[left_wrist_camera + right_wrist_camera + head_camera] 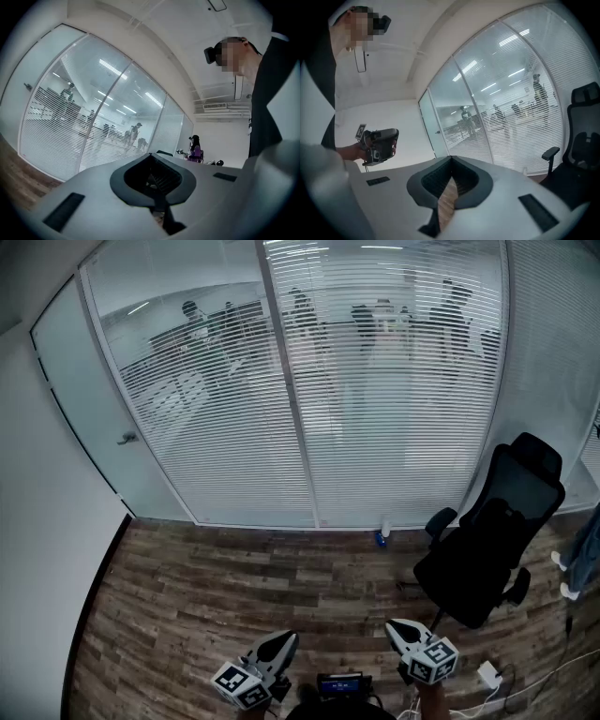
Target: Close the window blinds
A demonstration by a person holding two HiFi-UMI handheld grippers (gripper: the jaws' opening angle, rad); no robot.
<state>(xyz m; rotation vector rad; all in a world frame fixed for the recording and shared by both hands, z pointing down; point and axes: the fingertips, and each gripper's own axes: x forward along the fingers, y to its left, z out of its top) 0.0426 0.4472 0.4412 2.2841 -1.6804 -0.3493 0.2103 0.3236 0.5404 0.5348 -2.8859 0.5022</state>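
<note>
Fingers of the left gripper [284,641] and right gripper [397,626] are clenched on nothing, well apart from the blinds [375,381], whose slats stand part open across the glass ahead. An approach on the right could knock the chair [492,540], then the bottle [382,535] at the foot of the glass. The floor [206,596] to the left is open, and no cord or wand can be made out from here.

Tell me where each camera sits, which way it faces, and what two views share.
Head view: on the head, steeply down at floor, blinds, chair; left gripper and right gripper show.
Left gripper view: on that gripper, along its shut jaws toward the blinds; the person's torso at right.
Right gripper view: along its shut jaws toward blinds and chair; the left hand at left.
Shared: head and right gripper views both show the chair.
</note>
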